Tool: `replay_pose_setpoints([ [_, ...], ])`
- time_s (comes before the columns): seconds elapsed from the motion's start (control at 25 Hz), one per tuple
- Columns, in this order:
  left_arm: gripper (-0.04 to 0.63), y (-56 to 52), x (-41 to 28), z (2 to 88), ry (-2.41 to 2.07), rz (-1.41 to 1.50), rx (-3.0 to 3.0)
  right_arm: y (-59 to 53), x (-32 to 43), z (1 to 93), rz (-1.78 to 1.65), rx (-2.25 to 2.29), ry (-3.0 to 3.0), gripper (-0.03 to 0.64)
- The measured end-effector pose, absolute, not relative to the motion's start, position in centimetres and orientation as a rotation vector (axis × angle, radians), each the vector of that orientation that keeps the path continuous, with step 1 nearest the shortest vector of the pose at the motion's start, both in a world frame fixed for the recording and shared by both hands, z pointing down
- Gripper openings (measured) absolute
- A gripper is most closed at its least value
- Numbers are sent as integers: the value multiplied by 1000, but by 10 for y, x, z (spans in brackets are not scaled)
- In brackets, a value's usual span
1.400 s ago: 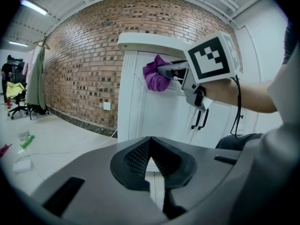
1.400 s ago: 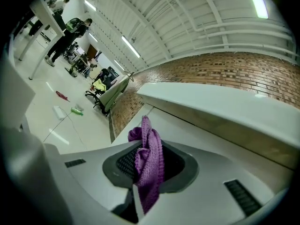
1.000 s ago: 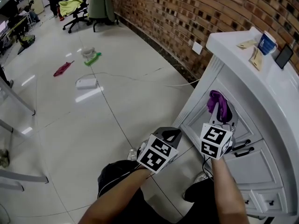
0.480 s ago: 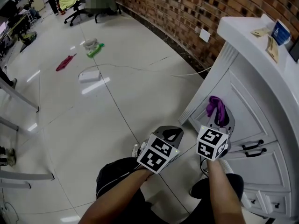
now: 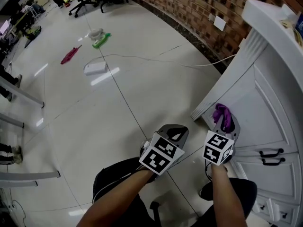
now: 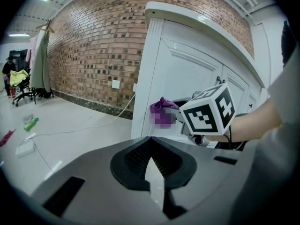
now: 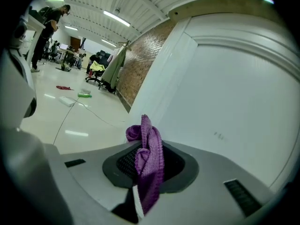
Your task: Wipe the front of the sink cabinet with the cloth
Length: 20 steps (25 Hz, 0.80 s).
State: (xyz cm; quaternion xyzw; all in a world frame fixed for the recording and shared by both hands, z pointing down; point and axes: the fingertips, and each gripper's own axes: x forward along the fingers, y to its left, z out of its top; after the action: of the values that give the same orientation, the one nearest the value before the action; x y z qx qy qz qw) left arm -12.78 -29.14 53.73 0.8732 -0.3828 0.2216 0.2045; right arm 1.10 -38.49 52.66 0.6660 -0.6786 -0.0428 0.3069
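The right tool (image 5: 226, 126), pinching the purple cloth (image 5: 221, 114), has slid along the cabinet (image 5: 267, 98) toward its corner, so wiping looks underway. The left tool (image 5: 175, 133) hangs pressed together, empty.

The purple knitted cloth (image 7: 150, 157) looks matt and ribbed. The white sink cabinet (image 5: 269, 113) is smooth-painted; pale floor tiles (image 5: 94, 122) gleam.

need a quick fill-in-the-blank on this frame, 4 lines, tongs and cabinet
1. The right tongs are shut on a ____ cloth.
2. The left tongs are shut and hold ____.
3. The handles on the cabinet are ____ in colour.
4. The wall beside the cabinet is built of ____.

Missing words: purple; nothing; black; brick.
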Motion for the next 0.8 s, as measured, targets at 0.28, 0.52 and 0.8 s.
replay_pose_setpoints([
  [0.28, 5, -297, -123, 563, -1028, 647, 2407, -384, 15, 581, 76, 1775, -1765, 80],
  [0.52, 5, -301, -124, 579, -1014, 676, 2381, -384, 20, 625, 261, 1777, -1734, 80],
  [0.8, 5, -298, -131, 594, -1012, 712, 2347, -386, 19, 667, 453, 1780, -1709, 80],
])
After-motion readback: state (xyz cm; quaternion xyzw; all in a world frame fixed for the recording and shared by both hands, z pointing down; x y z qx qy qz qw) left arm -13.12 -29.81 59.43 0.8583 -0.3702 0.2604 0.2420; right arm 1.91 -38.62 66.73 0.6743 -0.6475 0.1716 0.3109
